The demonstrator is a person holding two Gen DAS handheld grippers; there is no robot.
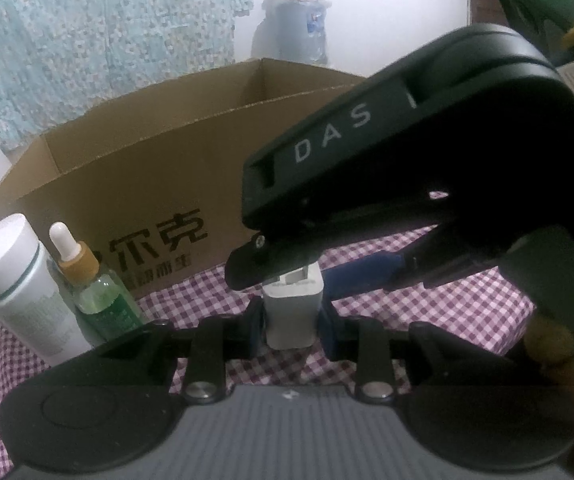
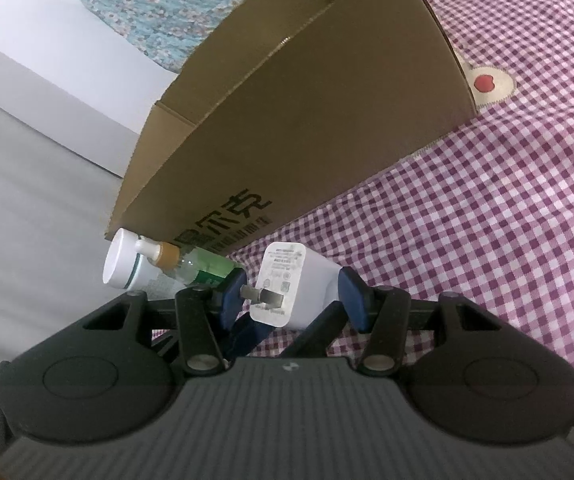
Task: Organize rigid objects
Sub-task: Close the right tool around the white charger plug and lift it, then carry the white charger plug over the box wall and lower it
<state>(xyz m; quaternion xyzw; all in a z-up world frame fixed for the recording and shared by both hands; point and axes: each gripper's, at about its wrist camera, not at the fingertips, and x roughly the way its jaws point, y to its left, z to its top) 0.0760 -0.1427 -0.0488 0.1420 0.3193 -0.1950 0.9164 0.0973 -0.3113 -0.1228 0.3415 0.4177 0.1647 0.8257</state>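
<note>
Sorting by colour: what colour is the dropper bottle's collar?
Tan collar on the dropper bottle, under a white bulb; clearest in the left wrist view.

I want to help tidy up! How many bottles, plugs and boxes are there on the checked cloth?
Bottles: 2, a white plastic tube bottle and a green glass dropper bottle.
Plugs: 1, a white plastic charger plug.
Boxes: 1, an open brown cardboard box.
Total: 4

Bottles [image 1: 67, 292] left of charger [image 1: 293, 312]
</note>
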